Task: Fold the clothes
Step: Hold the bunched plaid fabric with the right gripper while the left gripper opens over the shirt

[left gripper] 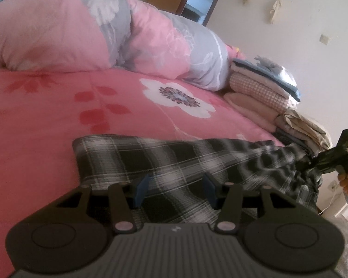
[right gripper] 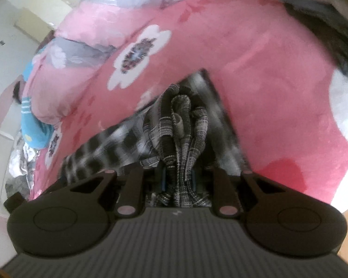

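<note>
2 grippers — right gripper pinching plaid garment

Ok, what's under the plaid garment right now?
The pink floral bedsheet shows all around the plaid garment, which lies on it. Anything beneath the cloth itself is covered.

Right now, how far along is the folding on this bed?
Done: a stack of folded clothes sits at the bed's far edge. In hand: the right tool pinches a bunched end of the plaid garment; the left tool is open over it. Left: the plaid piece lies long and unfolded.
</note>
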Action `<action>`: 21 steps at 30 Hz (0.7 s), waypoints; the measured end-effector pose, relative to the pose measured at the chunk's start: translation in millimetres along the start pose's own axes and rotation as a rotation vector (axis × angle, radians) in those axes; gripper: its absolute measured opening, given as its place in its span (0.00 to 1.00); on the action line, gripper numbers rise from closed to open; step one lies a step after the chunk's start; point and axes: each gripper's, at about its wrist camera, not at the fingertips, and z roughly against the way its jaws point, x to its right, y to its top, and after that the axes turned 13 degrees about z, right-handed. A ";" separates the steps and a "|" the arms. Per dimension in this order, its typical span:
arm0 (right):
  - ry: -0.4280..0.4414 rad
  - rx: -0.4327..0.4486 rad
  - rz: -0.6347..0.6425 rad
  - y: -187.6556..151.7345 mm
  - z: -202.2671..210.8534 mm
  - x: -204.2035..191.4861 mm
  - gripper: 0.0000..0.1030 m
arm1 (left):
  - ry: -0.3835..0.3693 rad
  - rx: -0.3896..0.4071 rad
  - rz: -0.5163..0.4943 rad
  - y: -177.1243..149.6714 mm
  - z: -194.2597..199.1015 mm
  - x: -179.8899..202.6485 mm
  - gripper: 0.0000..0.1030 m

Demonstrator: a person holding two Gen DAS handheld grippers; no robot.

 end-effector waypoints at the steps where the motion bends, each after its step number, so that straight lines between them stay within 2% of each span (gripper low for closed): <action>1: -0.007 -0.005 0.006 -1.0 -4.0 4.0 0.18 | 0.000 0.001 0.005 0.3 0.6 -2.1 0.51; 4: 0.009 0.009 -0.004 -3.6 -4.0 10.4 0.20 | 0.007 0.008 0.029 0.9 5.0 -11.1 0.51; 6: -0.006 0.019 -0.007 -4.0 4.2 10.4 0.29 | 0.008 0.016 0.056 1.9 9.8 -17.1 0.51; 7: -0.023 0.029 -0.015 -4.7 11.8 11.4 0.31 | 0.007 0.020 0.072 2.6 12.7 -19.8 0.51; 9: -0.062 0.052 -0.033 -6.8 27.8 13.2 0.49 | 0.007 0.035 0.099 2.9 20.7 -24.5 0.52; 12: -0.165 0.138 -0.079 -16.6 62.9 10.4 0.51 | 0.012 0.055 0.124 1.2 35.9 -29.0 0.52; 13: -0.156 0.170 -0.076 -20.2 72.6 4.4 0.51 | 0.014 0.059 0.131 0.2 41.6 -30.2 0.52; 15: -0.077 0.225 -0.043 -26.3 86.2 -21.7 0.51 | 0.018 0.071 0.141 -2.8 54.4 -32.5 0.53; 18: 0.053 0.235 0.065 -27.5 80.8 -76.0 0.50 | 0.026 0.091 0.152 -8.1 75.1 -35.6 0.55; 21: 0.139 0.189 0.162 -30.8 51.3 -135.8 0.50 | 0.046 0.105 0.194 -13.0 89.5 -43.6 0.55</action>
